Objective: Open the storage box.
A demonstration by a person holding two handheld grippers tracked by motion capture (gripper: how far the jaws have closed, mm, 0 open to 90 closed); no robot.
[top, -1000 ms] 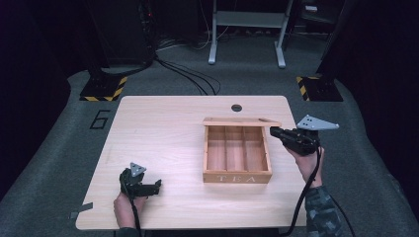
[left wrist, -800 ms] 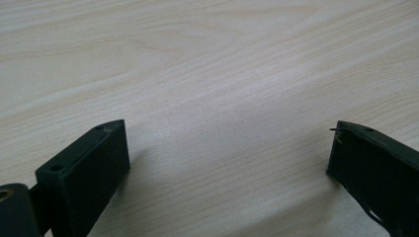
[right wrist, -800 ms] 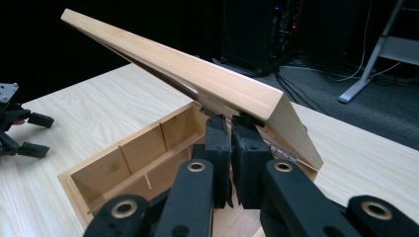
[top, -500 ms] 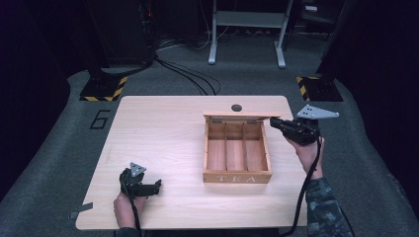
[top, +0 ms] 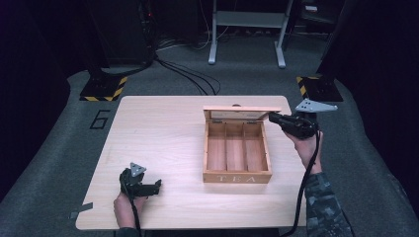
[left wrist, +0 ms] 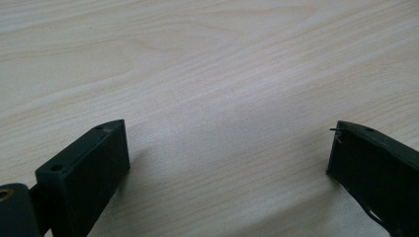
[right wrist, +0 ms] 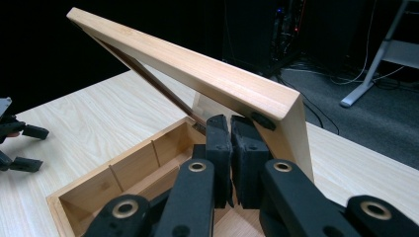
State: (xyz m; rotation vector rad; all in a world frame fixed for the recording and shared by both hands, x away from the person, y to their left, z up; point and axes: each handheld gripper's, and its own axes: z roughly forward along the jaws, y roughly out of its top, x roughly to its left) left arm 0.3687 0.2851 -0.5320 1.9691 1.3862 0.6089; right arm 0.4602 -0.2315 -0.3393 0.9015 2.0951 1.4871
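One light wood table [top: 163, 133] carries everything; the landmark on it is the wooden tea box [top: 237, 150], right of table centre, w/ "TEA" lettered on its near wall. Box stands open: three long compartments, all bare inside, separated by thin dividers. Its lid [top: 242, 109] is raised at the far side of the box, hinged there & tilted up; in the right gripper view the lid's frame slants overhead w/ a clear pane in it.

Right hand-held gripper [top: 274, 117] sits at the box's far-right corner, just under the lid's right end. Jaws pressed nearly together, narrow, no visible gap betw. them; tips lie against the lid's underside edge near the corner, tho whether they pinch anything I cannot tell. Right hand [top: 309, 145] is right of the box, cable trailing toward the near edge.

Left hand-held gripper [top: 157, 186] rests on the table well left of the box, near the front edge, jaws spread wide, nothing betw. them but bare wood.
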